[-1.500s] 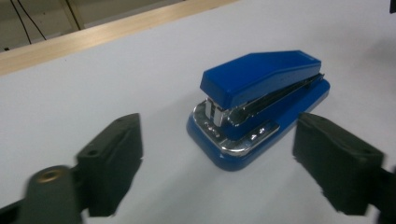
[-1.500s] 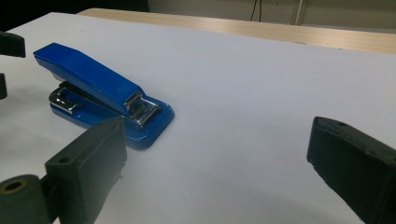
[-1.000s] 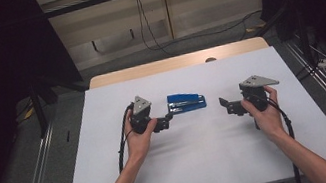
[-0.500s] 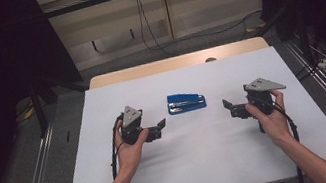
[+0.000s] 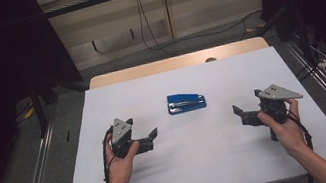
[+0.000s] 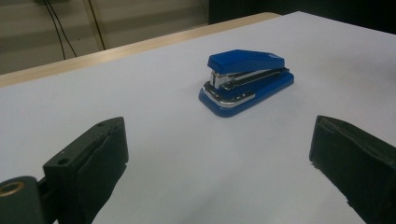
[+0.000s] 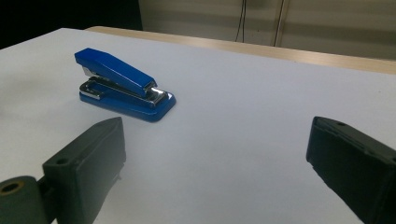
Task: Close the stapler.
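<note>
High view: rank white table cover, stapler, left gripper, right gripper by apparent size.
1. White table cover, by far the largest.
2. Left gripper and right gripper: look alike, no ranking.
3. Blue stapler, smallest, though it lies farther from the camera.

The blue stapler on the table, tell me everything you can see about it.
The small blue stapler has a glossy blue top arm and base that look like plastic, with a shiny silver metal magazine between them. It is closed and lies flat on its base, lengthwise across the white table, near the middle. Nothing touches it but the table. The left gripper and right gripper sit apart from it on either side, jaws open.
</note>
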`<state>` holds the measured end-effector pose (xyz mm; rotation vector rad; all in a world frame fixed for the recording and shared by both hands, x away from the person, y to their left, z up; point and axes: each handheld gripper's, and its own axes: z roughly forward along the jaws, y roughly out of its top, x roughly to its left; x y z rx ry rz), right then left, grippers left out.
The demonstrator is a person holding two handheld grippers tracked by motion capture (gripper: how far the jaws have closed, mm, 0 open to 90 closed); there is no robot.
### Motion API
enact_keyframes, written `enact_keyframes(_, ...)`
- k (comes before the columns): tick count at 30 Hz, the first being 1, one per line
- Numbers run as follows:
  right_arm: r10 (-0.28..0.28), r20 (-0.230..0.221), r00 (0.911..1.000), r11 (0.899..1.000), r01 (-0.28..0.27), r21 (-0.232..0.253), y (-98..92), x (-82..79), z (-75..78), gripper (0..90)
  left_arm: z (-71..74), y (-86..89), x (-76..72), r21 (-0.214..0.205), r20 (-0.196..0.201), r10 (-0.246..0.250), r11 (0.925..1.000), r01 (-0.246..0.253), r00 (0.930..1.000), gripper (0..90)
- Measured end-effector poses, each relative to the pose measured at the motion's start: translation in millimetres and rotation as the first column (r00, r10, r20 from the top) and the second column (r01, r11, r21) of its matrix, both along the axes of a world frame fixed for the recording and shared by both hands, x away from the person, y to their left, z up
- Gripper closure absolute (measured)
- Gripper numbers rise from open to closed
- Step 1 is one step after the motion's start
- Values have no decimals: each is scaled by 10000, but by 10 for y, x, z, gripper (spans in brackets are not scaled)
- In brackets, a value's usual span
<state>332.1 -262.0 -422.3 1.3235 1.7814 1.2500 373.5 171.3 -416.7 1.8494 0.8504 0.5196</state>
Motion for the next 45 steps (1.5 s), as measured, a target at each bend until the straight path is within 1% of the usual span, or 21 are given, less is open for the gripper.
enact_keyframes(2, -43, 16, 10000, 10000, 43, -3, -16, -35, 2, 47, 3, 44, -37, -110, 3, 38, 9999, -38, 10000, 44)
enact_keyframes(7, -168, -32, 9999, 9999, 168, -12, -66, -119, 1, 46, 12, 155, -124, -160, 53, 121, 9998, -120, 9999, 44)
enact_keyframes(8, -180, -69, 9998, 9998, 180, 48, -77, -134, 1, 45, 9, 180, -145, -130, 51, 217, 9997, -217, 9998, 44)
enact_keyframes(9, -230, -86, 9997, 9997, 231, 88, -89, -152, 9, 45, -5, 205, -169, -102, 6, 332, 9994, -332, 9994, 44)
enact_keyframes(11, -300, 48, 9995, 9995, 299, 130, -110, -178, 38, 45, -22, 239, -200, -68, -90, 391, 9992, -392, 9992, 44)
enact_keyframes(12, -329, 79, 9994, 9994, 329, 80, -119, -192, 46, 42, -28, 258, -216, -81, -114, 347, 9994, -348, 9993, 44)
enact_keyframes(14, -363, -23, 9993, 9993, 363, 66, -140, -230, 33, 38, -33, 283, -250, -39, -165, 380, 9993, -381, 9991, 44)
enact_keyframes(17, -367, -92, 9993, 9993, 367, -5, -154, -274, -3, 39, -19, 321, -301, 48, 6, 395, 9992, -395, 9992, 44)
enact_keyframes(19, -382, -82, 9992, 9992, 380, -153, -157, -297, -7, 39, -10, 345, -332, 101, 72, 385, 9992, -386, 9992, 44)
enact_keyframes(20, -394, -72, 9992, 9991, 394, -127, -158, -309, -6, 39, -9, 361, -346, 99, 69, 383, 9992, -384, 9992, 44)
enact_keyframes(23, -431, 5, 9991, 9986, 431, -314, -171, -351, -15, 42, -19, 400, -379, 101, -5, 448, 9989, -448, 9990, 44)
enact_keyframes(26, -493, -16, 9988, 9977, 491, -468, -203, -408, -28, 43, -23, 410, -397, 229, 20, 470, 9986, -471, 9989, 44)
enact_keyframes(30, -712, 183, 9973, 9960, 721, -520, -267, -506, -54, 44, -11, 414, -432, 248, 115, 410, 9988, -412, 9991, 44)
enact_keyframes(32, -741, 256, 9969, 9960, 753, -477, -284, -537, -69, 44, -6, 413, -436, 194, 174, 444, 9988, -447, 9989, 44)
enact_keyframes(34, -781, 415, 9961, 9951, 804, -570, -275, -554, -76, 46, -7, 419, -426, 91, 100, 601, 9981, -602, 9981, 44)
enact_keyframes(36, -956, 767, 9925, 9929, 1005, -632, -275, -572, -59, 50, -1, 430, -428, -81, 66, 670, 9977, -670, 9977, 43)
enact_keyframes(37, -971, 799, 9921, 9929, 1020, -604, -279, -572, -57, 47, 2, 430, -429, -176, 57, 677, 9976, -676, 9977, 42)
enact_keyframes(38, -1003, 696, 9925, 9933, 1039, -503, -287, -566, -63, 43, 4, 431, -427, -203, 75, 671, 9976, -669, 9977, 41)
enact_keyframes(40, -951, 475, 9943, 9947, 968, -340, -301, -542, -85, 42, -1, 434, -419, -105, 68, 605, 9981, -604, 9981, 41)
enact_keyframes(43, -932, 449, 9946, 9954, 942, -197, -301, -527, -88, 41, -13, 438, -412, -74, 3, 644, 9979, -644, 9979, 41)
enact_keyframes(45, -918, 517, 9944, 9956, 927, -154, -300, -521, -81, 38, -19, 431, -405, -81, -16, 654, 9978, -654, 9979, 41)
